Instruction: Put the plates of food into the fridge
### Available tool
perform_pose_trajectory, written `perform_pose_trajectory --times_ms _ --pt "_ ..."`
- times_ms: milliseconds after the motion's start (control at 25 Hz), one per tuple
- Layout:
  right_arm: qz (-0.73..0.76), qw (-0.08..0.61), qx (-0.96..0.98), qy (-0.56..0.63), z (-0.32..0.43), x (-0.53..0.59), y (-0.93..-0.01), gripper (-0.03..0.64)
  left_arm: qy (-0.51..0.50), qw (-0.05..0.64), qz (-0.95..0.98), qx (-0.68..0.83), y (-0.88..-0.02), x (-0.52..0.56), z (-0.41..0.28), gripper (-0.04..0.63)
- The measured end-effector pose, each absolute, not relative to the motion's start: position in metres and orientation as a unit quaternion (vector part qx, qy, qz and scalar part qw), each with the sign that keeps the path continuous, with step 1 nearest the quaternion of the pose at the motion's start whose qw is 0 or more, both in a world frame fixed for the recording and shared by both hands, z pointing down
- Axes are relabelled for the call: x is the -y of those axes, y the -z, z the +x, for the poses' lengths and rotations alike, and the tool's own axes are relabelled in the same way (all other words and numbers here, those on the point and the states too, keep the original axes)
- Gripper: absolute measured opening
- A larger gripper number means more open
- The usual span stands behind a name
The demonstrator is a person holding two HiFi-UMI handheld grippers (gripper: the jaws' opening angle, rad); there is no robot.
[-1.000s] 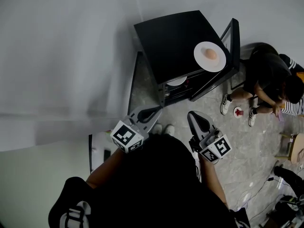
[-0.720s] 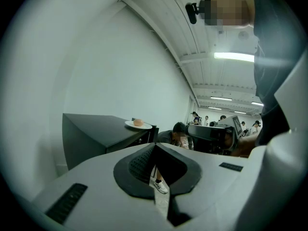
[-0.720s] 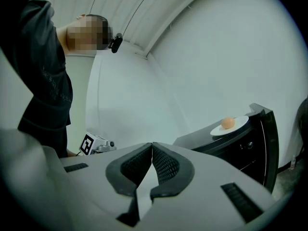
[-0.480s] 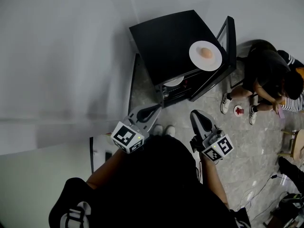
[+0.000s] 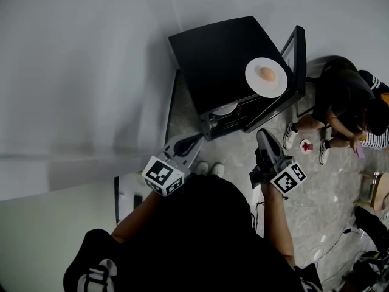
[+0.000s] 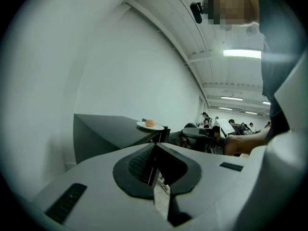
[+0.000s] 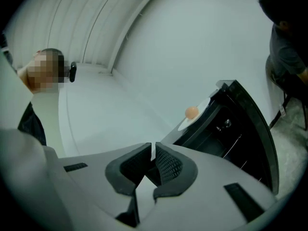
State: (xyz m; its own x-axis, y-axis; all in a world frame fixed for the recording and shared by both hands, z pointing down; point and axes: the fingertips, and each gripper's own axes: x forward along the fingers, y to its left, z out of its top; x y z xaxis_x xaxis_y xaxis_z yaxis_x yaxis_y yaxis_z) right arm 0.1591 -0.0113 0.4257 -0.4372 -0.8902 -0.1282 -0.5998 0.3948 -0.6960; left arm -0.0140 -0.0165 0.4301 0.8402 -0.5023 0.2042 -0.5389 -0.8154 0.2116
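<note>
A small black fridge (image 5: 222, 56) stands against the wall with its door (image 5: 292, 72) swung open. On its top sits a white plate (image 5: 266, 77) carrying a round orange-brown piece of food (image 5: 266, 73); the plate (image 6: 150, 125) and the plate (image 7: 195, 117) also show in the gripper views. A second white plate (image 5: 225, 108) lies inside on a shelf. My left gripper (image 5: 193, 143) is shut and empty, short of the fridge front. My right gripper (image 5: 265, 140) is shut and empty, below the open door.
A person (image 5: 343, 105) sits on the floor right of the fridge, shoes near a small red and white object (image 5: 305, 145). Cables (image 5: 328, 245) lie on the marble floor at lower right. A white wall (image 5: 91, 72) fills the left.
My right gripper has moved right and slightly forward, toward the open door. The left gripper has barely moved.
</note>
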Motion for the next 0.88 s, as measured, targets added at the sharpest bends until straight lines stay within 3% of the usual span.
perform_pose_trajectory --times_ms 320,440,520,880 --pt "-0.462 0.346 -0.728 0.369 0.194 0.045 -0.439 0.028 -0.067 0.138 0.946 0.286 -0.431 0.035 -0.012 0.024" --pt "-0.456 0.370 -0.709 0.392 0.199 0.052 -0.447 0.045 -0.069 0.142 0.944 0.291 -0.434 0.040 -0.013 0.025" --pt "-0.449 0.384 -0.699 0.403 0.201 0.057 -0.451 0.091 -0.070 0.142 0.943 0.292 -0.435 0.043 -0.013 0.025" --pt "-0.441 0.430 -0.654 0.440 0.222 0.087 -0.460 0.091 -0.070 0.149 0.940 0.299 -0.438 0.064 -0.011 0.025"
